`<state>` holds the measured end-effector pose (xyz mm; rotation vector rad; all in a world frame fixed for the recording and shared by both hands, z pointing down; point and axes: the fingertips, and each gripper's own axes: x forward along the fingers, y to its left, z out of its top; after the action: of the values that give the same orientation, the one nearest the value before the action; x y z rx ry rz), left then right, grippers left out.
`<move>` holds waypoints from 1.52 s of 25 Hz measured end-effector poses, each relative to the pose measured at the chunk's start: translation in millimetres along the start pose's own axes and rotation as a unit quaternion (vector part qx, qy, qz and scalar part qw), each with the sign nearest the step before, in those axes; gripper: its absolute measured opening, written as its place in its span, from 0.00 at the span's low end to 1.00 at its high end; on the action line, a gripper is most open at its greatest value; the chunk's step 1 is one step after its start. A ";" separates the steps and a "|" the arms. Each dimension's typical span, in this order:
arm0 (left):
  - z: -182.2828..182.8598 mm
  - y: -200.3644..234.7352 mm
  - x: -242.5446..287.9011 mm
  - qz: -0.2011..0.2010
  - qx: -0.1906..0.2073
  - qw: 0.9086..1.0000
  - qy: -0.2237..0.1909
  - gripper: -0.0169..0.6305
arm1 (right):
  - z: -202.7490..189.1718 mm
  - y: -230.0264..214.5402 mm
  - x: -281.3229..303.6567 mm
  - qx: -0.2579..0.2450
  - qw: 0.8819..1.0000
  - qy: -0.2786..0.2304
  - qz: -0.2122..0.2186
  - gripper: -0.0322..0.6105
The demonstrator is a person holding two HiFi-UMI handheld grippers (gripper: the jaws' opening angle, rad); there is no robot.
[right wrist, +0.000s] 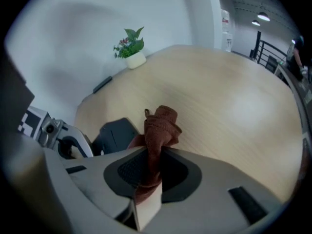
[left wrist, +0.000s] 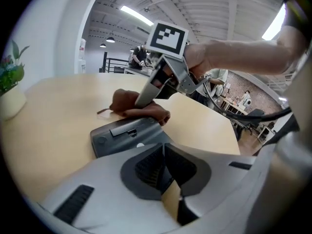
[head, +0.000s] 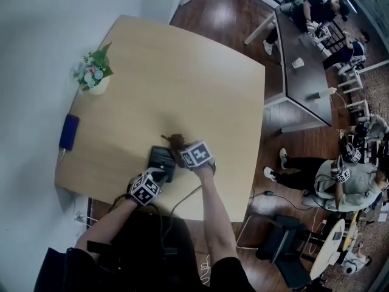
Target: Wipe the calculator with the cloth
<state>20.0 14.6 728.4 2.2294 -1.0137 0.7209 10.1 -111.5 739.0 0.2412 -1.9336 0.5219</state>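
Note:
A dark grey calculator (head: 162, 162) lies back-up near the front edge of the wooden table (head: 182, 84). My left gripper (head: 160, 175) is shut, and its closed tips (left wrist: 163, 147) sit at the near corner of the calculator (left wrist: 126, 133); nothing shows between the pads. A brown cloth (head: 177, 142) is bunched at the calculator's far edge. My right gripper (right wrist: 155, 152) is shut on the cloth (right wrist: 160, 126), which stands up out of its jaws. In the left gripper view the right gripper (left wrist: 146, 95) presses the cloth (left wrist: 129, 104) down beside the calculator. The calculator (right wrist: 113, 133) shows left of the cloth.
A small potted plant (head: 94, 75) stands at the table's far left, and a blue flat object (head: 69, 132) lies at the left edge. A cable (head: 182, 202) hangs off the front edge. To the right, a long grey table (head: 304, 66) with seated people.

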 end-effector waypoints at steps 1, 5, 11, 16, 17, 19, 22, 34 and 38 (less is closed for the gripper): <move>-0.4 0.4 -0.4 0.001 0.000 1.000 0.000 0.07 | -7.8 -9.5 -3.4 -0.011 1.000 0.014 -0.019 0.16; -3.5 3.5 -1.2 0.002 0.002 1.000 -0.003 0.07 | -7.3 -15.6 -18.0 -0.029 0.998 0.017 -0.054 0.15; -0.1 2.2 -0.8 0.005 0.004 1.000 -0.005 0.07 | 98.3 87.2 -32.9 -0.039 0.988 -0.099 0.110 0.15; -0.1 0.7 -0.7 0.006 0.001 1.000 -0.006 0.07 | 116.0 123.1 10.5 -0.025 0.984 -0.076 0.158 0.16; -0.2 0.1 -0.9 0.005 0.000 1.000 -0.006 0.07 | 105.4 117.1 22.9 -0.028 0.988 -0.053 0.142 0.16; -0.9 0.0 -2.1 0.004 -0.001 1.000 -0.005 0.07 | 86.1 101.2 37.4 -0.025 0.993 -0.025 0.113 0.16; -3.1 1.2 -4.0 0.004 -0.002 1.000 -0.004 0.07 | 71.3 82.2 37.9 -0.008 0.995 -0.024 0.095 0.16; 0.0 2.3 -0.5 -0.004 -0.002 1.000 -0.001 0.06 | 7.6 4.4 1.9 -0.063 0.997 0.042 -0.015 0.16; -3.2 4.6 -1.9 -0.003 0.001 1.000 -0.003 0.06 | 40.1 7.7 -20.9 -0.111 0.992 0.018 -0.061 0.15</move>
<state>14.5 15.2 730.6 2.2366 -1.0100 0.7142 -17.2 -124.7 704.7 0.2043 -1.9096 0.2275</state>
